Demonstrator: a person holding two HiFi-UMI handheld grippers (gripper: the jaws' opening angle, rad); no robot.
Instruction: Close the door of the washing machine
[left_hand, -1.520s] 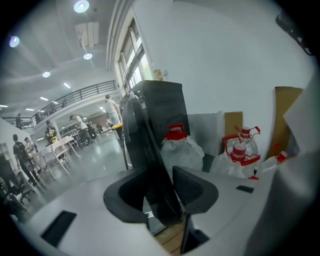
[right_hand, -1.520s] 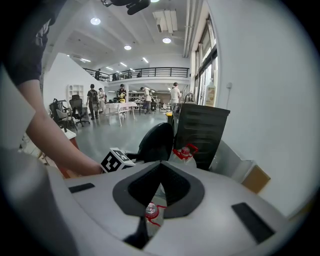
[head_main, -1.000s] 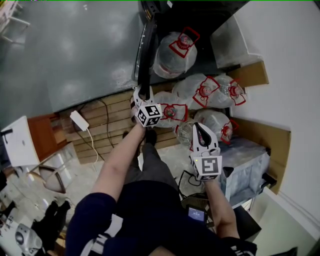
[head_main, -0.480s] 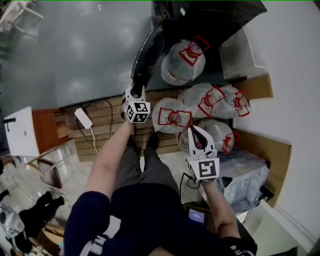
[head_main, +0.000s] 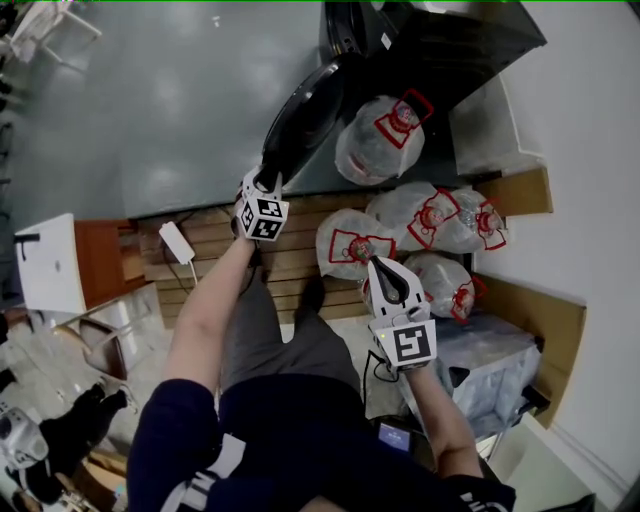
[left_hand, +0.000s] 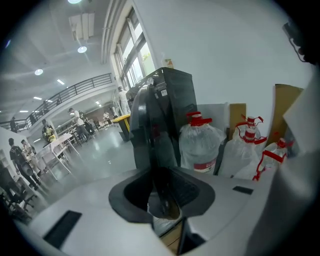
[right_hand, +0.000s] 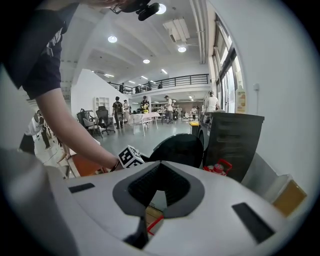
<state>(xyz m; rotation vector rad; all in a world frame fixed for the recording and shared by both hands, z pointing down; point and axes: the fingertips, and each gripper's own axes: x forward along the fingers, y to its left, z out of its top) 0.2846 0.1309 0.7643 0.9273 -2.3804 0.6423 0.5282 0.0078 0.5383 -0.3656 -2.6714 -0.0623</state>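
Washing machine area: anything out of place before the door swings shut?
Yes. A water jug stands in the wedge between the open door and the washing machine, seemingly in the door's path. The left gripper grips the door's edge.

Black washing machine door (head_main: 305, 115), clear water jugs (head_main: 375, 150), red caps (head_main: 402, 114), grey floor (head_main: 150, 90)

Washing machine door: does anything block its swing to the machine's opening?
Nothing visible does. The door, gripped at its edge by the left claw, would swing over bare floor. The nearest water bottle stands on the door's other side, beside the washing machine.
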